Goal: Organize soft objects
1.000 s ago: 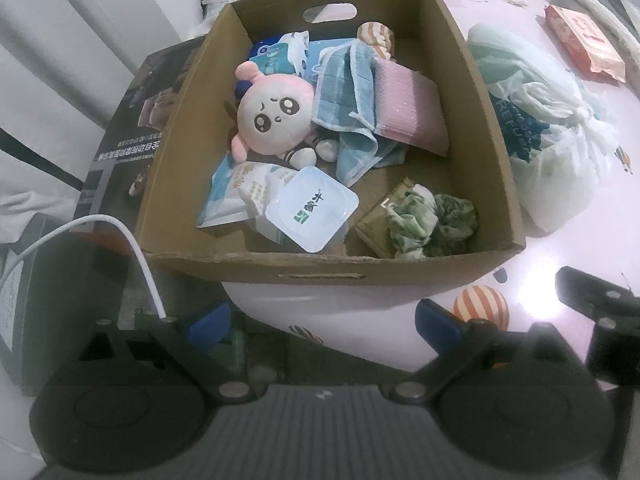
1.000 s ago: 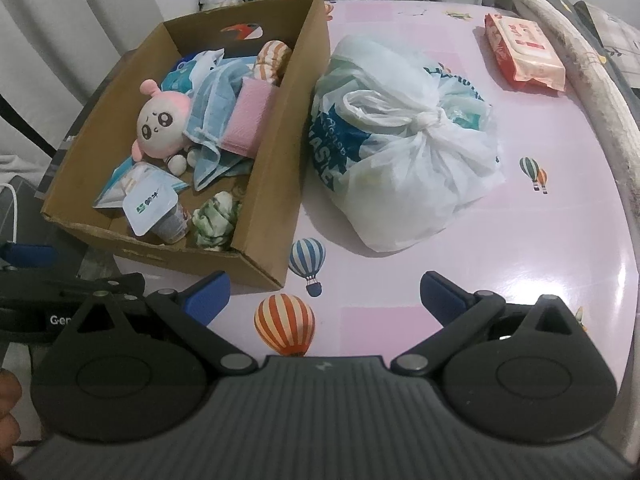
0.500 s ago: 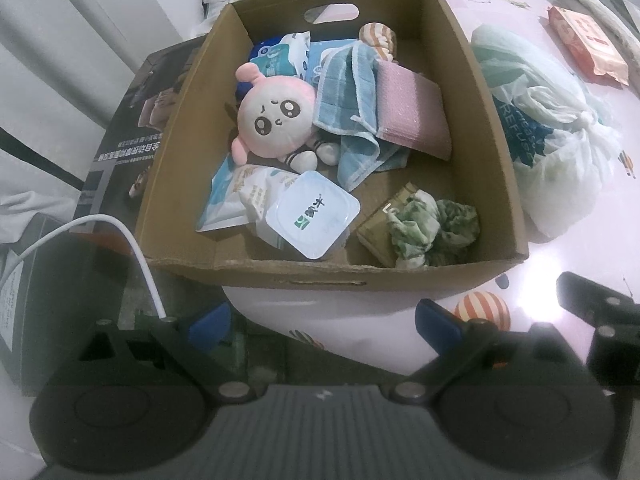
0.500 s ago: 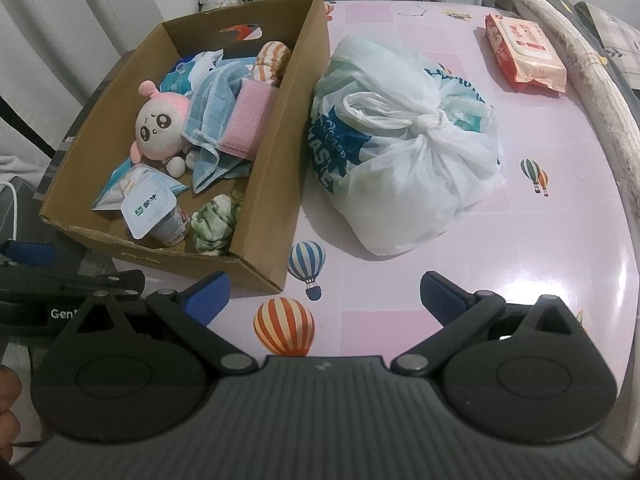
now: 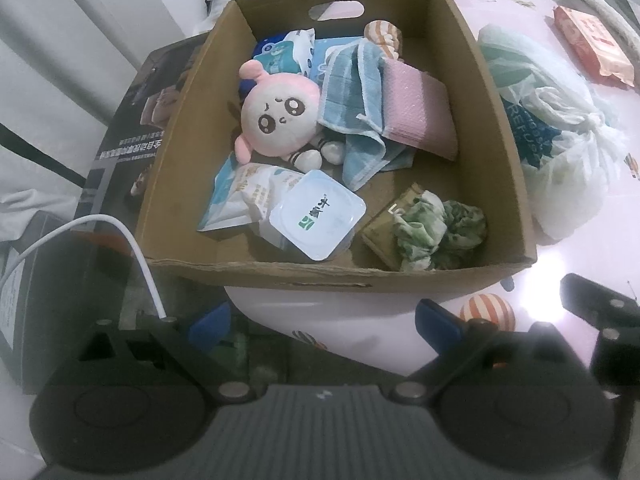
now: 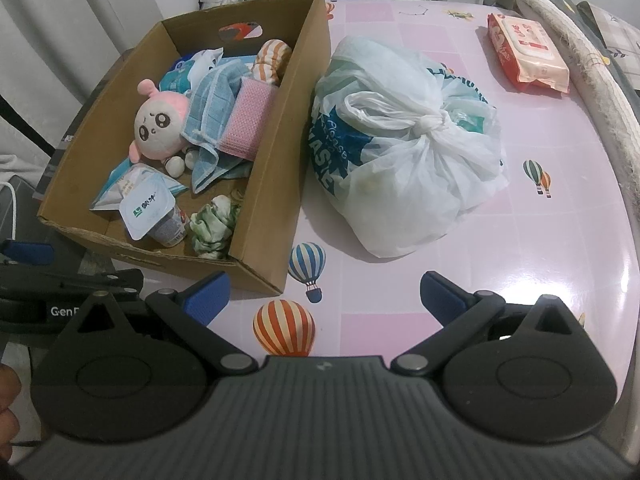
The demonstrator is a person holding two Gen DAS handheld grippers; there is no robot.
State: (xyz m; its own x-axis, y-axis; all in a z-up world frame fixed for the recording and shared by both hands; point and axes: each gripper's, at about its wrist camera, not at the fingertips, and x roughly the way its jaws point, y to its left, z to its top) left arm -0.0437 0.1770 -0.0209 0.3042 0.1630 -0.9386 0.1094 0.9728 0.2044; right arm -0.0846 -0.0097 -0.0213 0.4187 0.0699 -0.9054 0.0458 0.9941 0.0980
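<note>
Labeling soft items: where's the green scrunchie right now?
In both wrist views, the green scrunchie lies in the cardboard box's near right corner, partly on a tan packet, right of the yogurt cup.

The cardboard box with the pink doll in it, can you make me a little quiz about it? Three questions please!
1. True or false: the pink plush doll lies inside the cardboard box.
2. What lies nearest the box's front right corner: A) the green scrunchie, B) the blue towel, C) the striped sock roll?
3. Fill in: the knotted plastic bag sits on the table, ______ the box.

Key: 1 true. 2 A. 3 outside (beside).
</note>
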